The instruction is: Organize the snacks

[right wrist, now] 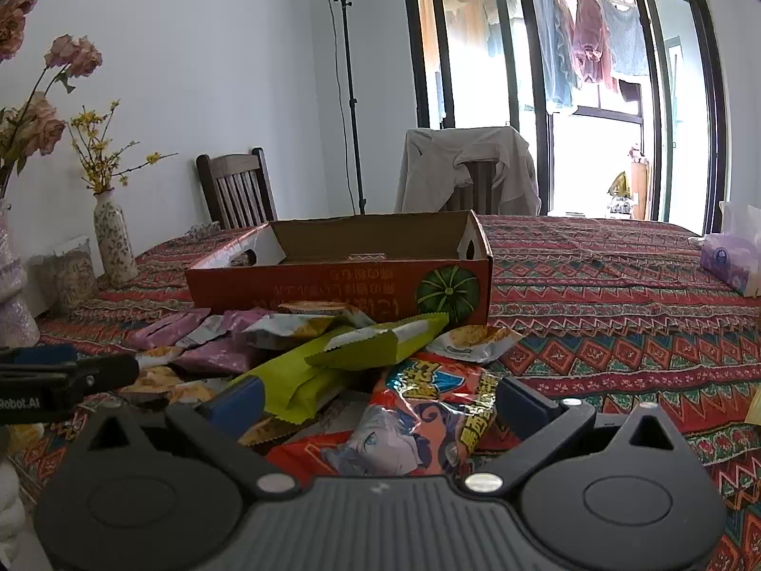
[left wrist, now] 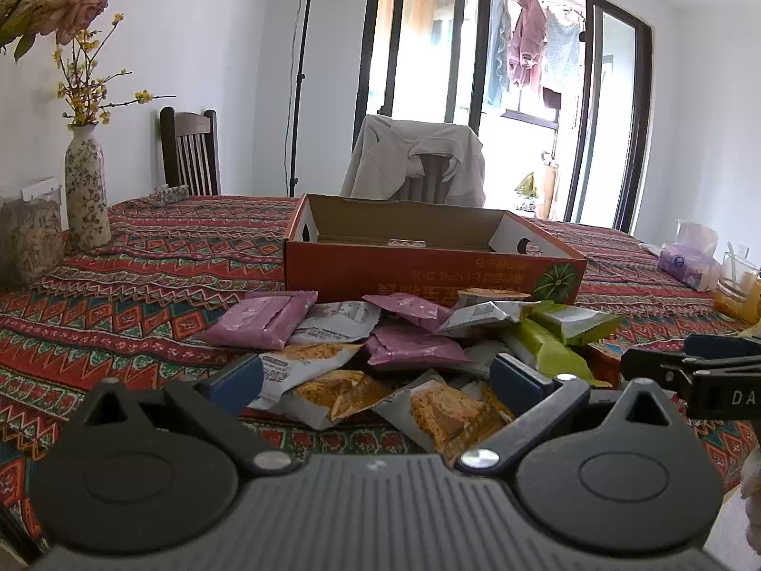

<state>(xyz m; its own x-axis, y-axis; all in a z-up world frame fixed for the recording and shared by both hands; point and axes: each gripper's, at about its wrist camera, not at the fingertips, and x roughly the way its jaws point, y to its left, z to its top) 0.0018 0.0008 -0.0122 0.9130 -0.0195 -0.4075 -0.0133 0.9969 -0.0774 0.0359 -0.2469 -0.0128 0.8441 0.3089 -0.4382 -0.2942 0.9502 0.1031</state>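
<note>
A table (left wrist: pixel 142 285) covered with a red patterned cloth is seen in a white-walled room with dark-framed glass doors, beyond which laundry hangs. An open orange cardboard box (left wrist: pixel 428 271), printed with a green pumpkin, is set on the cloth; almost nothing can be made out inside it except a small pale item against the far wall. Directly in front of the box a loose pile of snack packets (left wrist: pixel 380 347) is spread on the cloth: purple packets (left wrist: pixel 261 319), white-and-orange packets (left wrist: pixel 333 390), green packets (right wrist: pixel 380 342) and a large red bag (right wrist: pixel 428 418) with a cartoon print. None of them lies in the box.

The left gripper (left wrist: pixel 375 380) is held with its jaws spread wide above the near edge of the pile, nothing clasped. The right gripper (right wrist: pixel 375 404) is likewise held wide apart, the red bag lying between its fingers but not pressed.

A floral vase (left wrist: pixel 85 185) with yellow sprigs is stood at the left of the table, a clear jar (left wrist: pixel 28 242) of pale contents beside it. A tissue pack (right wrist: pixel 732 257) is placed at the right.
</note>
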